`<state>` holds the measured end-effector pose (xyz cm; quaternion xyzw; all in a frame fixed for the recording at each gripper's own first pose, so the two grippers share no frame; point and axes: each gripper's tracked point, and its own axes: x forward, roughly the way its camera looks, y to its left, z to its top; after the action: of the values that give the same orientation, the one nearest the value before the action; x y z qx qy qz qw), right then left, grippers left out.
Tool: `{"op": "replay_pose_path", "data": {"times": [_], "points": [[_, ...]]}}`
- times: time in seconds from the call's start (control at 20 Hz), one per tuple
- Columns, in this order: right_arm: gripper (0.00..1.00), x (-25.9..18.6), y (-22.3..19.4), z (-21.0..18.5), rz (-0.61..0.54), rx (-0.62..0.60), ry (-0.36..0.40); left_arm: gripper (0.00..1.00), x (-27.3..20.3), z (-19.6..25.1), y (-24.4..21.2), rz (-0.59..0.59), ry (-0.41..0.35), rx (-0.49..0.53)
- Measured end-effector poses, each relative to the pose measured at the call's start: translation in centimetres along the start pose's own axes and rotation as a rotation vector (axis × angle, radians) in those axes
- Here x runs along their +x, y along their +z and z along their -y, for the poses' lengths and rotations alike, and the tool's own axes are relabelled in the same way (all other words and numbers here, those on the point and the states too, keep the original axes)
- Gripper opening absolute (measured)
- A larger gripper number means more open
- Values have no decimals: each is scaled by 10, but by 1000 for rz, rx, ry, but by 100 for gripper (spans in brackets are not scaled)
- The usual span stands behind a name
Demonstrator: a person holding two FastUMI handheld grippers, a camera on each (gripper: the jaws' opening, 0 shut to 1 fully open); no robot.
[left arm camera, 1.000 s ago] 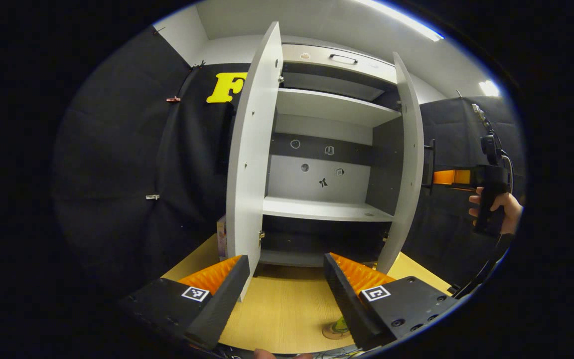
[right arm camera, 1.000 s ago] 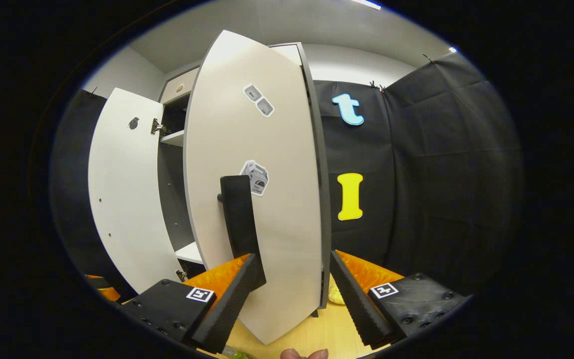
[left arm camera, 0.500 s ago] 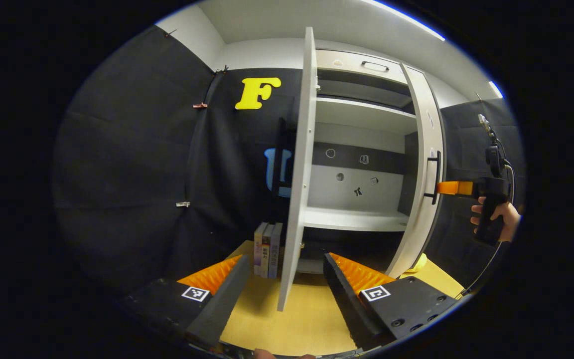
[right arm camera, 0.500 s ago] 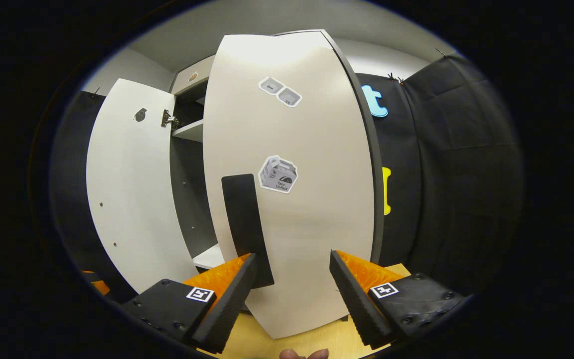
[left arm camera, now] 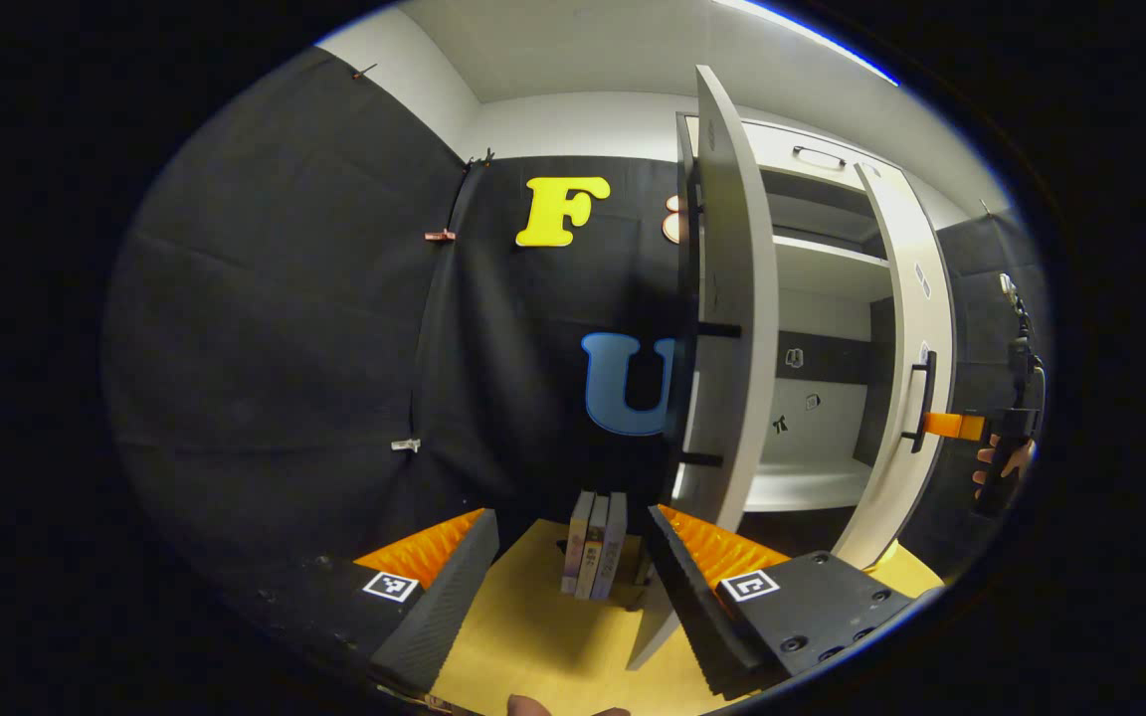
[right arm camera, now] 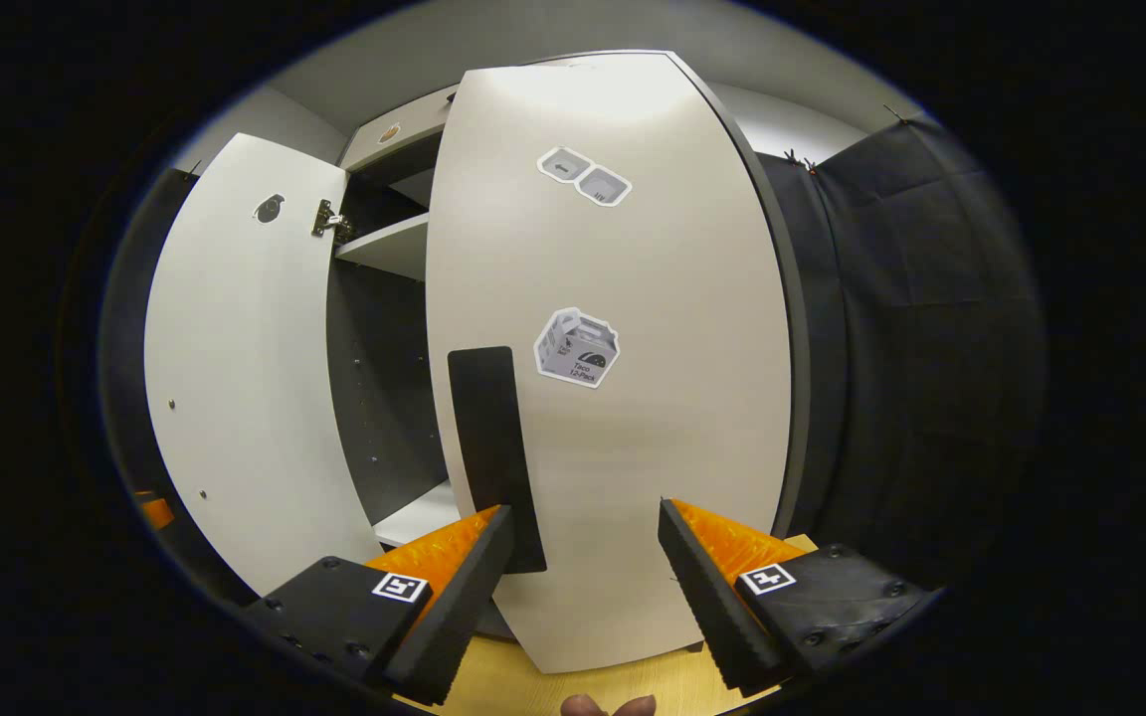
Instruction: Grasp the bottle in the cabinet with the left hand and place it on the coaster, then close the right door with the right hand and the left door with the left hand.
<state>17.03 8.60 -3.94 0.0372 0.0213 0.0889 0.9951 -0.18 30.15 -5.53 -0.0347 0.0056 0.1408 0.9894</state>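
Wooden worktop (left arm camera: 533, 636), books (left arm camera: 595, 542) upright beside cabinet. Bottle not located. Right gripper (right arm camera: 581, 562), jaws spread and empty, faces right door (right arm camera: 623, 378) by its handle (right arm camera: 493, 447): closing step in hand. Left gripper (left arm camera: 573, 572) spread; left door (left arm camera: 727, 328) ajar, needs pushing next.

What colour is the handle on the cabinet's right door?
Black handle, clearest in the right gripper view.

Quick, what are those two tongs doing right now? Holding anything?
Left tongs: open, holding nothing, next to the left door.
Right tongs: open, holding nothing, up against the right door by its handle.
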Motion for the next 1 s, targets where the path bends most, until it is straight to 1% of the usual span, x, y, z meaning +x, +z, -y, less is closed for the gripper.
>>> {"op": "replay_pose_path", "data": {"times": [0.1, 0.2, 0.3, 0.4, 0.45, 0.5, 0.55, 0.65, 0.75, 1.0], "points": [[98, 2, -1, -1, -1, -13, -11, 95, 22, -4, 5, 2, 10, 24], [98, 2, -1, 0, -5, -15, -29, 95, 41, -3, 6, -4, 11, 24], [98, 0, -1, 0, -14, -3, -41, 95, 54, 1, 2, -25, 9, -3], [98, -8, 1, 4, -14, 13, -51, 95, 60, 12, -1, -37, -14, -33], [98, -15, 3, 6, -11, 21, -52, 95, 58, 11, 0, -33, -6, -32], [98, -22, 5, 10, -7, 27, -53, 93, 57, 11, -1, -28, 1, -27], [98, -28, 7, 15, -4, 32, -57, 93, 56, 14, -1, -25, 0, -22], [98, -37, 10, 23, 4, 36, -64, 94, 57, 27, 1, -25, -29, -2], [98, -44, 13, 32, 11, 33, -70, 94, 47, 43, -2, -26, -59, 15], [98, -57, 7, 51, -11, 57, -75, 94, 35, 83, -6, -32, -112, 35]]}}
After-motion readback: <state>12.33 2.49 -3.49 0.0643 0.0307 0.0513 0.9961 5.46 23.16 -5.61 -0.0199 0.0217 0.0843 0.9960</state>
